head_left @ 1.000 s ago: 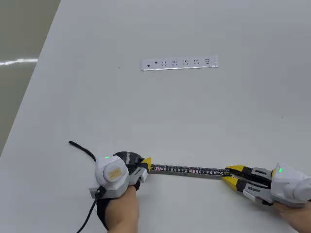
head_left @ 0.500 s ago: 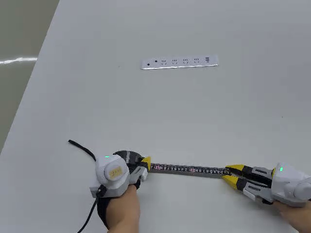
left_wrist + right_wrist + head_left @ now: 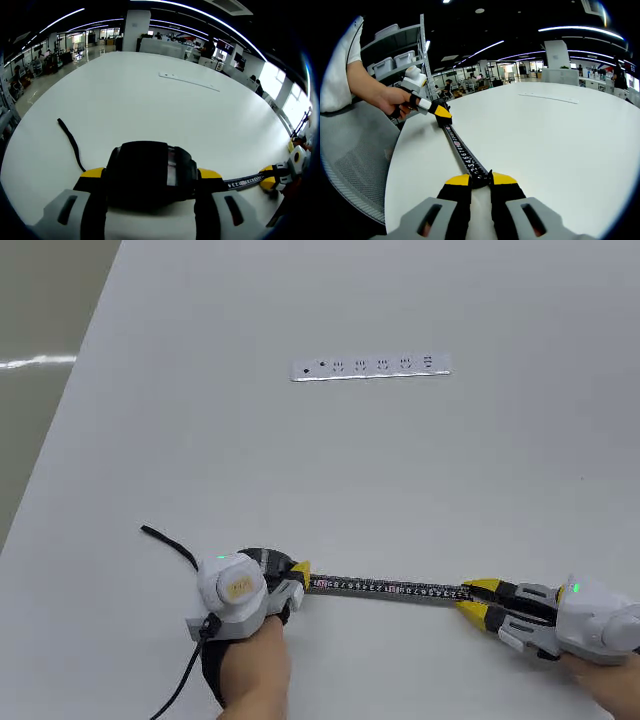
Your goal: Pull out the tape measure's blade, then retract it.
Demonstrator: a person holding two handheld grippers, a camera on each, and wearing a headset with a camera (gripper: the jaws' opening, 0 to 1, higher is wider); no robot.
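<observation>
The black tape measure case (image 3: 150,172) sits clamped between the yellow-tipped jaws of my left gripper (image 3: 285,578) at the table's near left. Its black blade (image 3: 390,588) with white numerals runs rightward just above the white table. My right gripper (image 3: 474,601) is shut on the blade's end, and the blade (image 3: 462,152) stretches away from it toward the left gripper (image 3: 437,111). In the left gripper view the blade (image 3: 245,182) leads off right to the right gripper (image 3: 280,175). A black wrist strap (image 3: 168,545) trails from the case to the left.
A white power strip (image 3: 370,367) lies flat toward the far middle of the white table (image 3: 330,460). The table's left edge drops to a grey floor (image 3: 45,360). A black cable (image 3: 185,680) hangs from the left gripper near a hand.
The blade's span looks about the same. The left gripper has tilted slightly; the right gripper holds its place.
</observation>
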